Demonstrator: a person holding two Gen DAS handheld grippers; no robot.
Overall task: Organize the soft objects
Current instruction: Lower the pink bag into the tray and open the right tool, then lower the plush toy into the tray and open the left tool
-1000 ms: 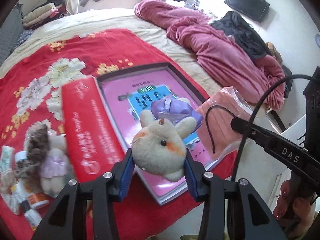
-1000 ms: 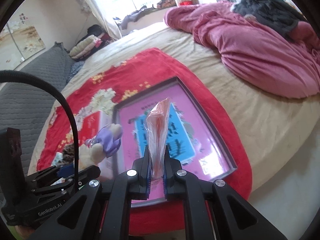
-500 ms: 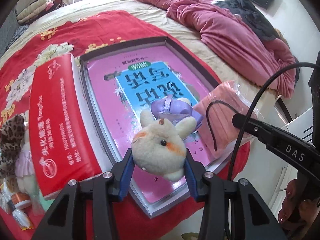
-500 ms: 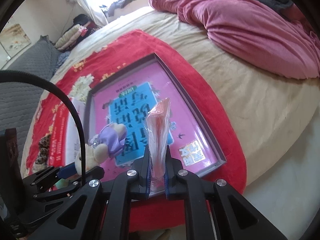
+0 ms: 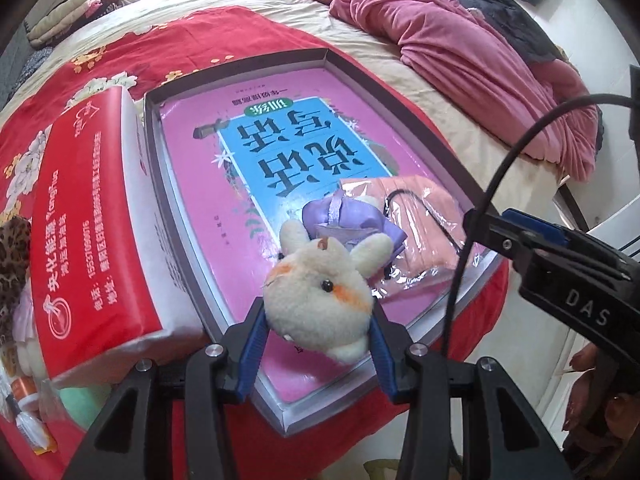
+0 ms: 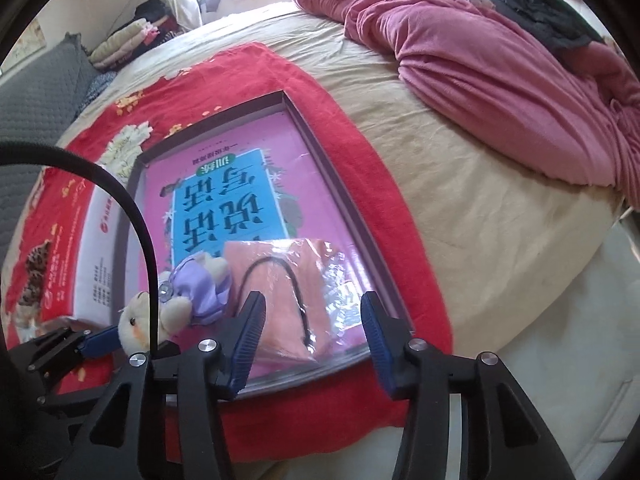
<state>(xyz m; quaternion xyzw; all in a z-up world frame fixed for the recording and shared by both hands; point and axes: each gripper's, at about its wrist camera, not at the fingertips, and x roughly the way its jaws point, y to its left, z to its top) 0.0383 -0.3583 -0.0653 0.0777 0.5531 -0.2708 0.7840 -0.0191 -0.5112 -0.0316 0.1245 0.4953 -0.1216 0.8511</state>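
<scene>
The right gripper (image 6: 312, 334) was opening, its jaws clear of the bagged peach cloth (image 6: 280, 280) lying at the tray's (image 5: 240, 64) near right corner; the left gripper (image 5: 318, 344) pinched the plush toy (image 5: 320, 300) above the near edge; releasing it inside seemed next

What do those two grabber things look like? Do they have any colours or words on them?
Both grabbers are black with silver screws. The left gripper and the right gripper have ribbed blue pads inside their fingers. A black cable curves along each. One side says "DAS" in pale letters.
</scene>
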